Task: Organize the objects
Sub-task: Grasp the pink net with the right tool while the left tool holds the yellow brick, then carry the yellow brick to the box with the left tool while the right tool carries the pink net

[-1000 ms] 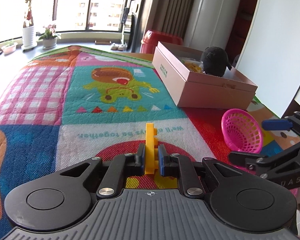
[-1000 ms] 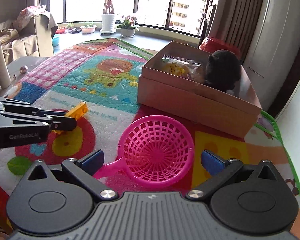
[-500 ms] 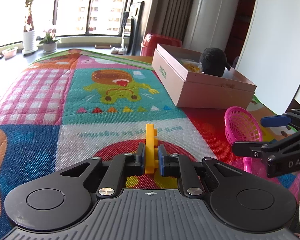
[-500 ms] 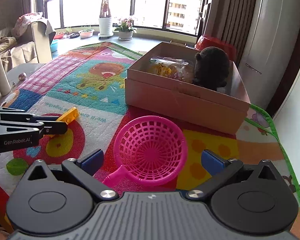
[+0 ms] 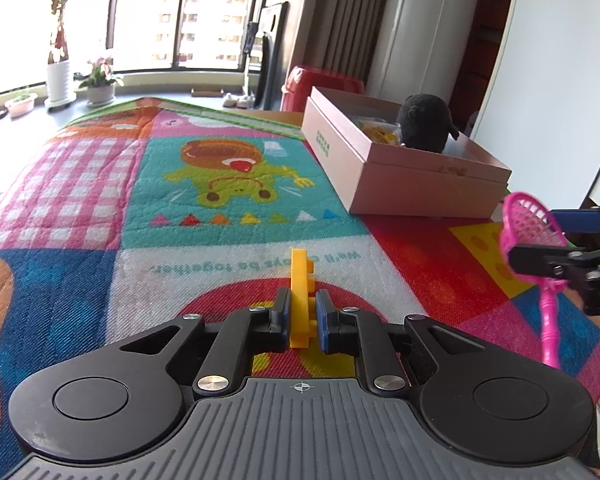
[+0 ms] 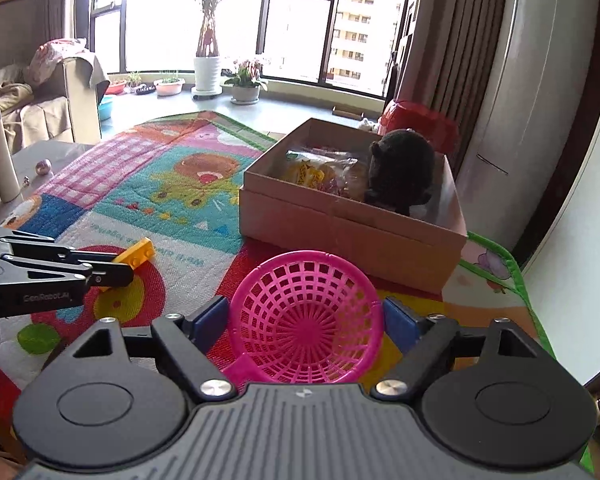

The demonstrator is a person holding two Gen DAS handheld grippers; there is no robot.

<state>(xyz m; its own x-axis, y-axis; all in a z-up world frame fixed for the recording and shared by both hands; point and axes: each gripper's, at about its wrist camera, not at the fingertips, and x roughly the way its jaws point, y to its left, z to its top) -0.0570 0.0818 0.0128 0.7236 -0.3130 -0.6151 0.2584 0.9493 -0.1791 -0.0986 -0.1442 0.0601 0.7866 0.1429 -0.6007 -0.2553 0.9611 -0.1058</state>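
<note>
My left gripper (image 5: 303, 322) is shut on a yellow toy brick (image 5: 301, 296), held on edge above the colourful play mat (image 5: 228, 184); the brick also shows in the right wrist view (image 6: 137, 254). My right gripper (image 6: 306, 320) is shut on a pink plastic strainer basket (image 6: 306, 320), its blue pads pressing the rim on both sides. In the left wrist view the strainer (image 5: 530, 232) hangs tilted off the mat with its handle pointing down. A pink cardboard box (image 5: 400, 176) holds a black plush toy (image 5: 424, 128) and yellow packets (image 6: 312, 172).
A red stool (image 5: 320, 84) stands behind the box. A white panel (image 5: 560, 80) rises at the right. Potted plants (image 6: 208, 76) line the window sill. A sofa (image 6: 32, 108) and a white bottle (image 6: 0, 164) are at the far left in the right wrist view.
My right gripper has closed on the pink strainer and lifted it off the mat, tilting it. My left gripper still holds the yellow brick.
</note>
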